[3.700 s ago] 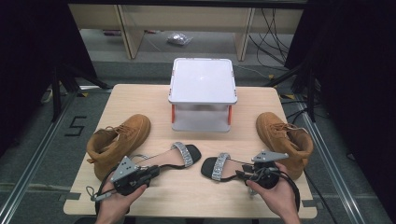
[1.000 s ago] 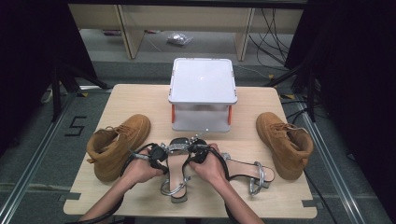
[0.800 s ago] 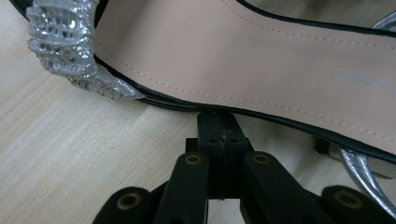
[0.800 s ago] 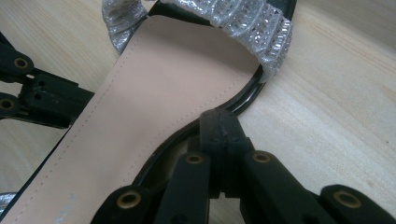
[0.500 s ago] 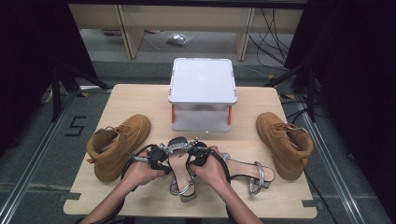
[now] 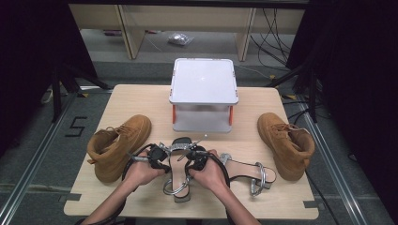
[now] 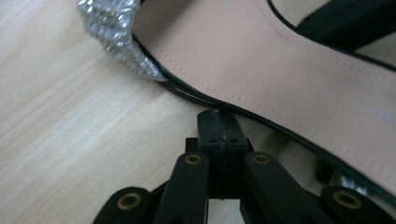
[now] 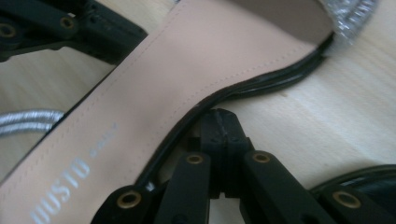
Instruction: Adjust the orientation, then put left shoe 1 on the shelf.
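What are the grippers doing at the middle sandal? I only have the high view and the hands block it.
Observer: The left gripper is shut with nothing clamped; its tips sit at the sandal's black edge.
Operator: And the other?
Observer: The right gripper is shut too, with its tips at the opposite edge, in the curve of the sole.
Operator: Strap type?
Observer: The strap is silver glitter, at the toe.

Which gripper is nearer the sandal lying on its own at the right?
Right. The right gripper is beside that sandal's toe end; the left gripper sits across the middle sandal.
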The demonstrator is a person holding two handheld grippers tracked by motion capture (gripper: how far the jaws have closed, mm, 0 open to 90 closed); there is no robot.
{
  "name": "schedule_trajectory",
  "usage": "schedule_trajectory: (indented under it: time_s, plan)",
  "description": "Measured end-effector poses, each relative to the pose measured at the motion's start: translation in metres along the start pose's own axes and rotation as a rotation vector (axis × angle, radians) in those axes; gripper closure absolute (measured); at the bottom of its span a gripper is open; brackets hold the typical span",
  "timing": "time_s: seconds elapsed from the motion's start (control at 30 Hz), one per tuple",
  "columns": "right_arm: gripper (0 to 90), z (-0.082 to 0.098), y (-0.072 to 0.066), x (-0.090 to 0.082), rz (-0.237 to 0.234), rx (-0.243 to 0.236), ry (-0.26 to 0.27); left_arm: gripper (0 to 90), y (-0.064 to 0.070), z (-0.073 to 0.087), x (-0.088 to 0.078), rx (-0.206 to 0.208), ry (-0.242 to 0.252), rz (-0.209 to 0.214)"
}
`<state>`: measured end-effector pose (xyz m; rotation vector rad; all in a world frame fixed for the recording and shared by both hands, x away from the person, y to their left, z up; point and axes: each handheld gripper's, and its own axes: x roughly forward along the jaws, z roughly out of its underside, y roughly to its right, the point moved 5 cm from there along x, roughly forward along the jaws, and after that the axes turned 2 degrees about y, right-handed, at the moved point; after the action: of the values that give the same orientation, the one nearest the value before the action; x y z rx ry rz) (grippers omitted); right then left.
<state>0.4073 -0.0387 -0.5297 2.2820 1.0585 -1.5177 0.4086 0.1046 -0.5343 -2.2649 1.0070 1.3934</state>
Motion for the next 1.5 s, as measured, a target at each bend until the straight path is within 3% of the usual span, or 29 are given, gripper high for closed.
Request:
schedule_trajectory:
  time_s: [0.07,0.23,0.27,0.37,0.4,0.43,0.47,0.57,0.63,0.67,0.7,0.8,0.83,0.87,0.93,1.0,1.2,1.33,1.5]
  plan:
    - [90.0,-0.001,-0.001,0.003,-0.023,-0.014,0.015,89.8,-0.004,0.001,-0.001,-0.013,0.004,-0.012]
    - [89.4,0.000,-0.005,0.004,-0.043,0.009,0.017,88.7,-0.005,0.003,-0.002,-0.028,0.010,-0.030]
    - [87.1,0.000,-0.005,0.003,-0.046,0.015,0.020,88.7,-0.006,0.002,-0.004,-0.022,0.033,-0.041]
    - [75.3,0.001,0.002,-0.009,-0.002,0.025,0.057,76.1,-0.007,0.000,-0.011,-0.047,0.077,-0.074]
    - [72.6,0.003,0.004,-0.017,0.013,0.057,0.053,70.2,-0.009,-0.003,-0.022,-0.089,0.143,-0.074]
    - [72.6,0.003,0.004,-0.017,0.013,0.057,0.053,66.3,-0.009,-0.003,-0.022,-0.089,0.143,-0.074]
    - [70.7,0.003,0.009,-0.021,0.028,0.034,0.085,66.3,-0.009,-0.004,-0.026,-0.104,0.172,-0.076]
    - [62.1,0.009,0.019,-0.038,0.059,0.078,0.108,48.8,-0.007,-0.007,-0.033,-0.148,0.223,-0.062]
    - [60.7,0.010,0.020,-0.040,0.042,0.080,0.123,43.5,-0.002,-0.009,-0.034,-0.167,0.234,-0.044]
    - [59.2,0.012,0.022,-0.042,0.060,0.094,0.121,43.5,0.000,-0.010,-0.032,-0.170,0.243,-0.040]
    - [56.5,0.014,0.024,-0.046,0.050,0.088,0.155,40.0,0.002,-0.011,-0.031,-0.170,0.242,-0.035]
    - [53.1,0.018,0.028,-0.049,0.069,0.086,0.181,37.4,0.008,-0.014,-0.026,-0.174,0.234,-0.041]
    - [52.0,0.020,0.027,-0.051,0.077,0.112,0.172,37.3,0.010,-0.014,-0.026,-0.174,0.227,-0.033]
    - [51.1,0.021,0.029,-0.052,0.074,0.092,0.187,37.2,0.011,-0.015,-0.026,-0.174,0.223,-0.029]
    - [50.0,0.023,0.028,-0.053,0.072,0.118,0.181,36.8,0.012,-0.016,-0.026,-0.172,0.230,-0.038]
    - [47.1,0.024,0.030,-0.056,0.088,0.107,0.210,36.6,0.014,-0.018,-0.025,-0.178,0.230,-0.038]
    - [43.7,0.026,0.032,-0.058,0.092,0.131,0.210,36.2,0.016,-0.018,-0.021,-0.188,0.205,-0.039]
    - [42.9,0.027,0.033,-0.058,0.095,0.124,0.209,36.2,0.018,-0.019,-0.019,-0.223,0.185,-0.051]
    - [42.0,0.028,0.031,-0.059,0.096,0.127,0.210,35.1,0.021,-0.022,-0.020,-0.237,0.160,-0.054]
